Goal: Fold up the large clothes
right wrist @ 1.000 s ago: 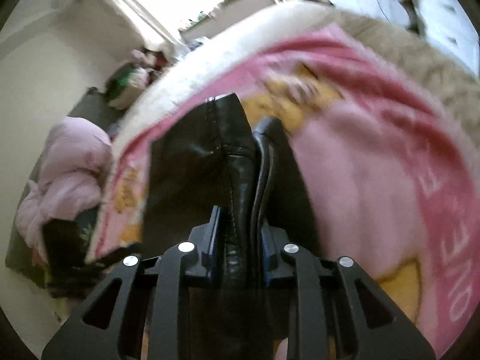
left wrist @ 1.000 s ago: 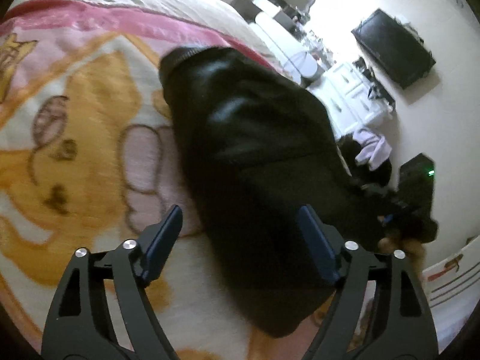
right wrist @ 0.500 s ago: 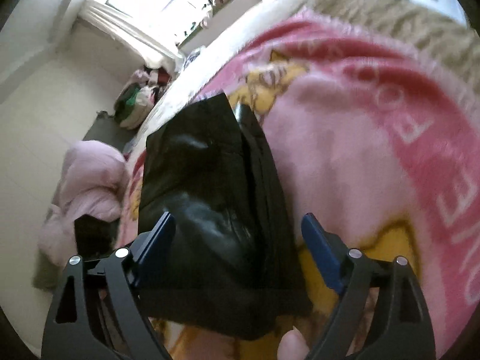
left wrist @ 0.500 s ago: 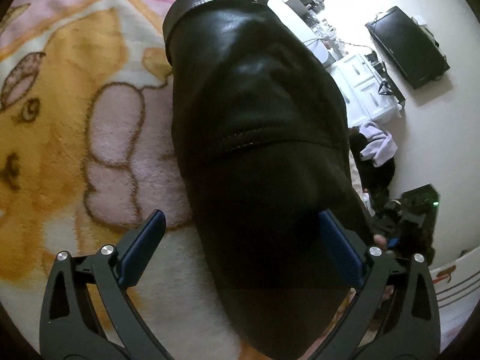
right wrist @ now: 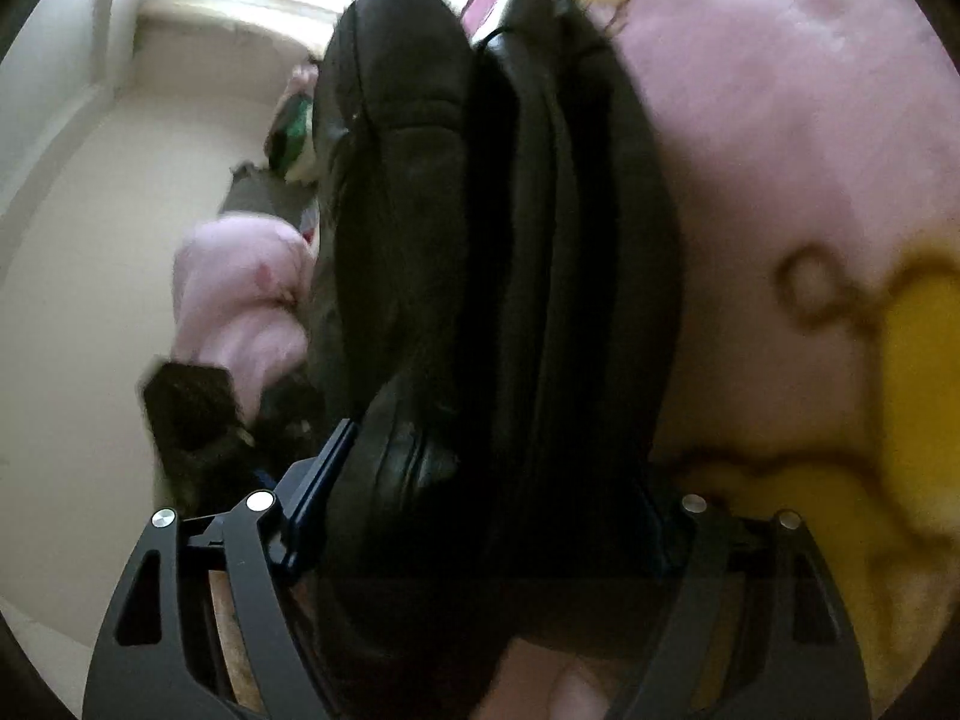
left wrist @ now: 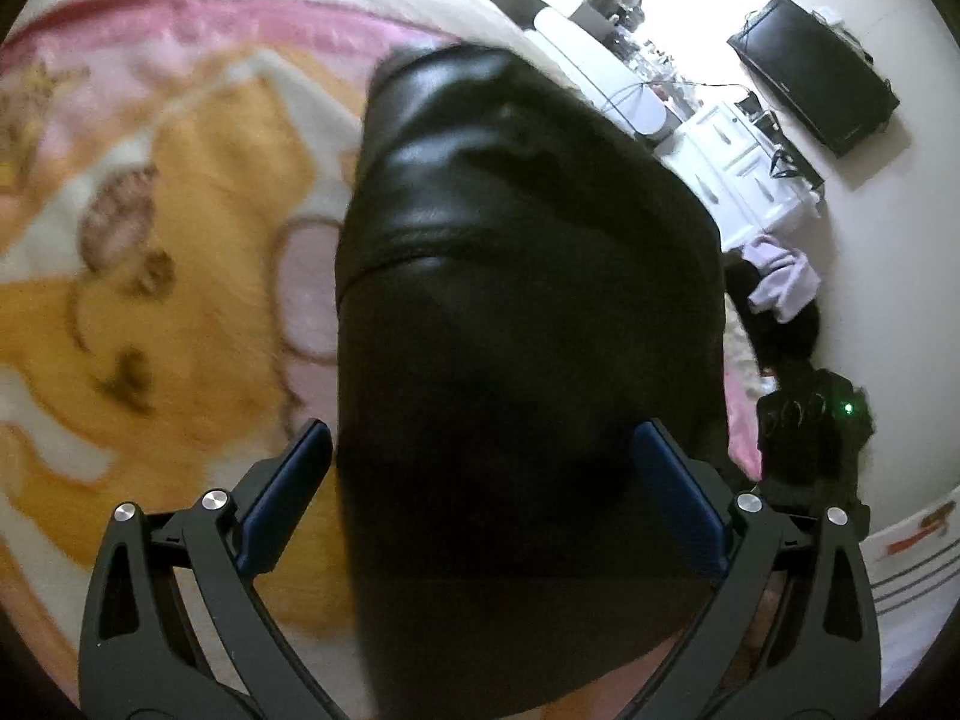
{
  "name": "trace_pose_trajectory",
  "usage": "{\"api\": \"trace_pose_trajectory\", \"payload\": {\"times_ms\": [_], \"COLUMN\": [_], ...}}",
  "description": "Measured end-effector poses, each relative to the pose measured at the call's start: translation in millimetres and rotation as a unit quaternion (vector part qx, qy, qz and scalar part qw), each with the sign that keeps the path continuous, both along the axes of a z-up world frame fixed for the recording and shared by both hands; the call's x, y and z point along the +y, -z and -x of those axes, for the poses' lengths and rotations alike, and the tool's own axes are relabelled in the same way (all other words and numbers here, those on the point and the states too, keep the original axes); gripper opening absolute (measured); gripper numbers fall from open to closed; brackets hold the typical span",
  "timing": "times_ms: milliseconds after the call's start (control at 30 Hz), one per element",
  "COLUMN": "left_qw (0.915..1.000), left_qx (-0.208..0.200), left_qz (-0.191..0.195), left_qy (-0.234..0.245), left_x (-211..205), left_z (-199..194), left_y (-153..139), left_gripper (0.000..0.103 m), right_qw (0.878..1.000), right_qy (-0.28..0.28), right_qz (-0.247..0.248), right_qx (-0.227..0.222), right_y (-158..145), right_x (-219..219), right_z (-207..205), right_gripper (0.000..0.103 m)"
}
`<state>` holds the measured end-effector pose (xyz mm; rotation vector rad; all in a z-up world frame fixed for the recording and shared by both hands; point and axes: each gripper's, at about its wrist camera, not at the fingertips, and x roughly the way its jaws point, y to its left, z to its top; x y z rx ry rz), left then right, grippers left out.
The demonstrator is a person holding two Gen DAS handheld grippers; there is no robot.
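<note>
Now the left gripper [left wrist: 480,504] stands wide, its jaws having just been opening, and the near end of the black jacket [left wrist: 528,252] lies between the blue pads [left wrist: 288,492] with a gap on either side, so nothing is gripped. Likewise the right gripper [right wrist: 480,480] has just been spreading and then easing in slightly; the jacket's folded edge fills the space between its jaws, the right pad hidden by it, no clamp visible. Beyond both, the jacket lies folded on the pink and yellow blanket [left wrist: 180,228], which covers the bed
</note>
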<state>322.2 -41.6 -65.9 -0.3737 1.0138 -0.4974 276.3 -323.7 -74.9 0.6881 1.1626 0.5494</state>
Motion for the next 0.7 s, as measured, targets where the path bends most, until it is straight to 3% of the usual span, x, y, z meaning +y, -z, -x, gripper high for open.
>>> {"api": "trace_pose_trajectory", "payload": {"times_ms": [100,167,233,300,367,433,600,667,700], "left_qw": [0.9986,0.9976,0.9963,0.9958,0.9948,0.9938,0.9921,0.9912,0.9910], "left_qx": [-0.001,-0.010,-0.020,-0.023,-0.028,-0.032,-0.037,-0.043,-0.044], "left_qz": [-0.049,-0.062,-0.079,-0.085,-0.095,-0.103,-0.116,-0.122,-0.124], "left_qy": [0.021,0.029,0.028,0.026,0.024,0.025,0.028,0.028,0.028], "left_x": [-14.3,-20.9,-26.9,-23.4,-23.3,-24.9,-30.4,-30.4,-32.0], "left_z": [2.3,5.3,7.2,10.4,12.0,13.4,16.0,17.3,16.3], "left_y": [1.2,1.8,-0.9,-1.2,-2.9,-4.0,-5.1,-6.4,-7.2], "left_gripper": [0.094,0.094,0.094,0.094,0.094,0.094,0.094,0.094,0.094], "right_qw": [0.995,0.983,0.967,0.953,0.936,0.926,0.892,0.893,0.897], "right_qy": [0.022,0.079,0.131,0.139,0.128,0.113,0.075,0.065,0.065], "right_qz": [0.092,0.155,0.182,0.212,0.249,0.267,0.338,0.352,0.364], "right_qx": [-0.023,-0.063,-0.121,-0.165,-0.213,-0.241,-0.289,-0.274,-0.242], "right_y": [-23.2,-53.2,-80.8,-97.4,-114.7,-121.9,-121.7,-113.1,-101.6], "right_x": [-9.7,-27.7,-36.9,-30.3,-7.4,11.7,59.1,61.0,58.5], "right_z": [-1.2,7.7,17.0,20.2,20.5,17.8,-7.9,-18.1,-31.0], "right_gripper": [0.092,0.094,0.095,0.094,0.086,0.066,0.061,0.059,0.058]}}
